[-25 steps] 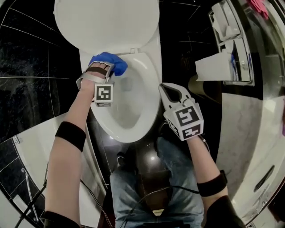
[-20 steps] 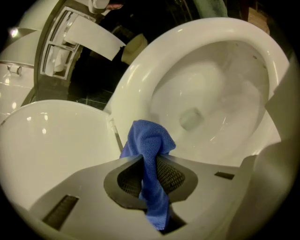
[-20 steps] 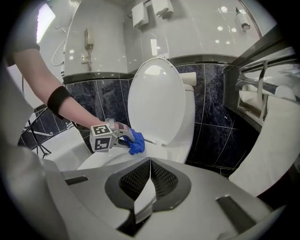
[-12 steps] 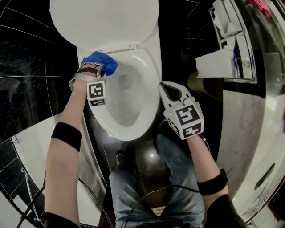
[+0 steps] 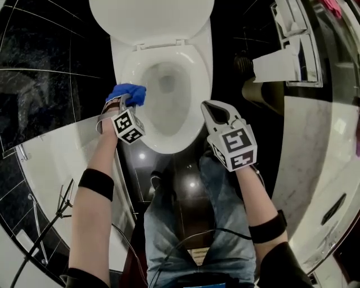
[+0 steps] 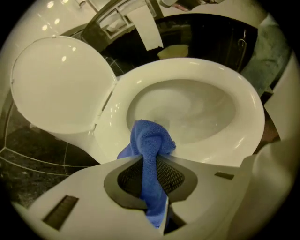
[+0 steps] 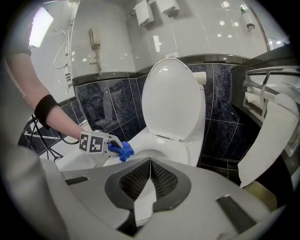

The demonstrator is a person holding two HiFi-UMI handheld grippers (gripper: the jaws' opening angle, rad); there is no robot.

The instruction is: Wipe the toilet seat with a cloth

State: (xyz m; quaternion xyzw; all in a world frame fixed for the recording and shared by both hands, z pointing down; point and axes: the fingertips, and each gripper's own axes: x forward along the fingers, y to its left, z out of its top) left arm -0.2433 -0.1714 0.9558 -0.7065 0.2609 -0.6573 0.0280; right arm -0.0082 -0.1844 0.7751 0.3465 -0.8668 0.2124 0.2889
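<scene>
Dark marbled wall tiles point(image 5: 39, 50) surround the white toilet. At the left, the left gripper point(image 5: 119, 102) is clamped on a bunched blue microfibre cloth point(image 5: 129, 92), whose tip seems to rest on the left side of the white oval toilet seat point(image 5: 199, 67), below the raised white lid point(image 5: 152, 17). To my judgement, the cloth should be pressed flat and led slowly along the ring, without lifting. At the right, the right gripper point(image 5: 215, 114) hangs closed and empty near the bowl; better kept clear of the path.

Black forearm bands point(image 5: 97, 184); blue jeans point(image 5: 225, 191); black cable point(image 5: 185, 239); left tool point(image 5: 126, 100), right tool point(image 5: 209, 107) pale grey, marker cubes point(image 5: 235, 147).
</scene>
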